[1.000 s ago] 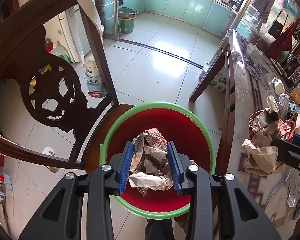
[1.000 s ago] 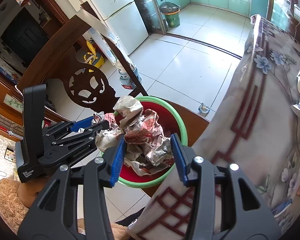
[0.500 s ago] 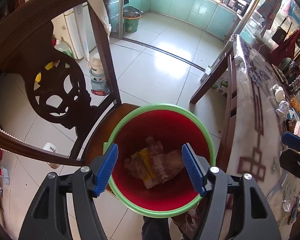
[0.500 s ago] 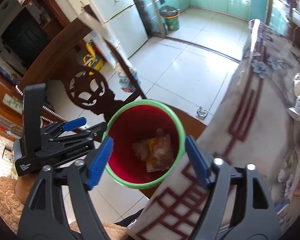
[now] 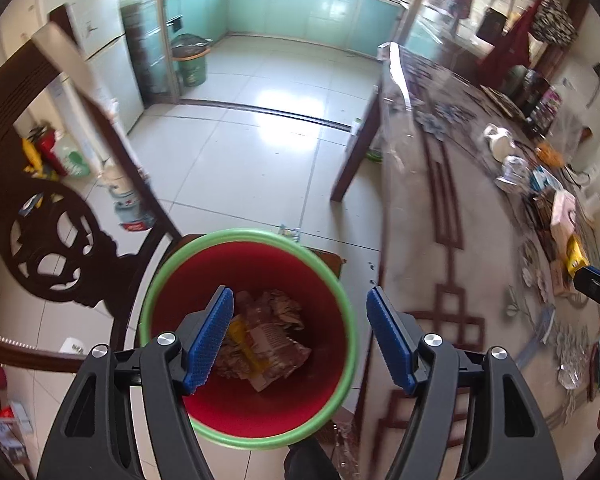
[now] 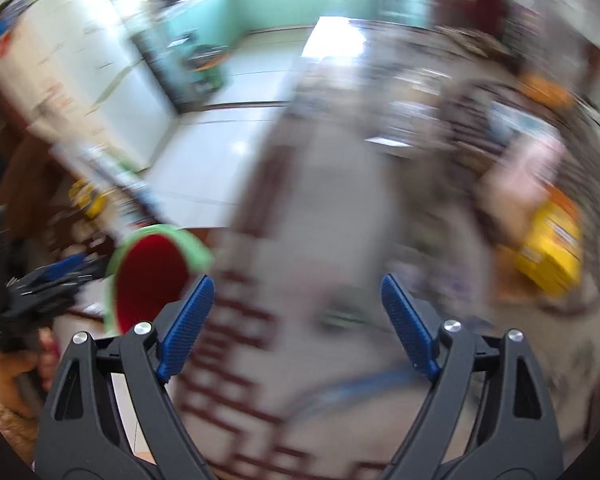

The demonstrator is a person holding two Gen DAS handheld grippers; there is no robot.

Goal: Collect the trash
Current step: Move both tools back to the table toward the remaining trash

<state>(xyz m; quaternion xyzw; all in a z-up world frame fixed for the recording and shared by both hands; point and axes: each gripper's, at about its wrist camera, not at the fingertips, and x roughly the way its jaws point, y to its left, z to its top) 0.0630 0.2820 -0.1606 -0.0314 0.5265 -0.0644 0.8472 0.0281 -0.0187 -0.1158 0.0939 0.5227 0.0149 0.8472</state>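
A red bin with a green rim (image 5: pixel 342 292) stands on a wooden chair beside the table. Crumpled paper and wrappers (image 5: pixel 266 338) lie at its bottom. My left gripper (image 5: pixel 300 336) is open and empty above the bin, shifted toward its right rim. My right gripper (image 6: pixel 296 322) is open and empty over the table; its view is heavily blurred. The bin (image 6: pixel 148 272) shows at that view's lower left, with the left gripper (image 6: pixel 52 276) beside it. A yellow box (image 6: pixel 552 256) lies on the table at the right. The right gripper's tip (image 5: pixel 596 284) shows at the left view's right edge.
The patterned table (image 5: pixel 452 208) runs along the right, with a white teapot (image 5: pixel 498 142), boxes and packets at its far side. The carved chair back (image 5: pixel 60 240) rises at the left. Tiled floor (image 5: pixel 240 152) leads to a green kitchen bin (image 5: pixel 190 62).
Both grippers opened and dropped their crumpled paper into the bin. The left gripper has since shifted right; the right gripper has swung fast to the right over the table.
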